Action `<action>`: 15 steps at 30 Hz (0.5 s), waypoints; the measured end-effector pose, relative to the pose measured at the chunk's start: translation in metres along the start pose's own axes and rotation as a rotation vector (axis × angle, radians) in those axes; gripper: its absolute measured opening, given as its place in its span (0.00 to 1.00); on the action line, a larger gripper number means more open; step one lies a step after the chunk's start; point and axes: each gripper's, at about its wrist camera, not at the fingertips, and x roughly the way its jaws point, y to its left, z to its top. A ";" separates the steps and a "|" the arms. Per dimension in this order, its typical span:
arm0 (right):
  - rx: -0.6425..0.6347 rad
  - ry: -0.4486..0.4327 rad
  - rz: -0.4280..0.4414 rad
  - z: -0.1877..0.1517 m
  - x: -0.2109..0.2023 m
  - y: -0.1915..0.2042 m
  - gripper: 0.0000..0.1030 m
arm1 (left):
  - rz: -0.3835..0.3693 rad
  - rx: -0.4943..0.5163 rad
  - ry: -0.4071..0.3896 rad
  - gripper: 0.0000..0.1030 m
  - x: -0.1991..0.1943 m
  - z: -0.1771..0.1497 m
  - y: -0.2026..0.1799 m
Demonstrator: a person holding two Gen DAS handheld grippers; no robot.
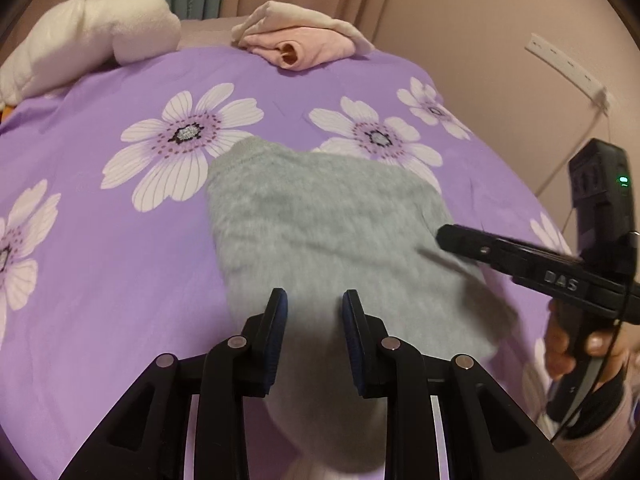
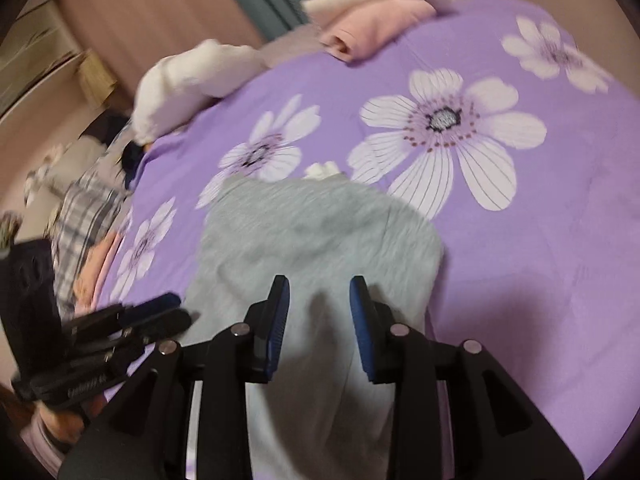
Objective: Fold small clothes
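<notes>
Grey garment [image 1: 320,224] between both narrowly parted grippers, grip unclear; plaid cloth [image 2: 86,216] only in right view.

Garment [image 1: 320,232] on bedspread [image 1: 100,260]

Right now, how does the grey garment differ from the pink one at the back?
The grey garment lies near, under both grippers; the pink garment sits at the bed's far edge. The grey one is spread out; the pink one is bundled, with a cream cloth on it. Both rest on the purple flowered bedspread.
</notes>
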 end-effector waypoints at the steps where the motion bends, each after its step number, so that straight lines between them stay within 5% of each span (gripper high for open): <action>1: -0.026 -0.013 -0.005 -0.006 -0.007 0.005 0.31 | 0.005 0.007 -0.008 0.25 -0.004 -0.006 -0.002; 8: -0.099 -0.061 -0.049 -0.047 -0.034 0.021 0.31 | 0.024 0.013 -0.044 0.25 -0.014 -0.025 -0.009; 15: -0.066 0.002 -0.087 -0.065 -0.014 0.010 0.27 | 0.090 0.095 -0.055 0.25 -0.007 -0.036 -0.021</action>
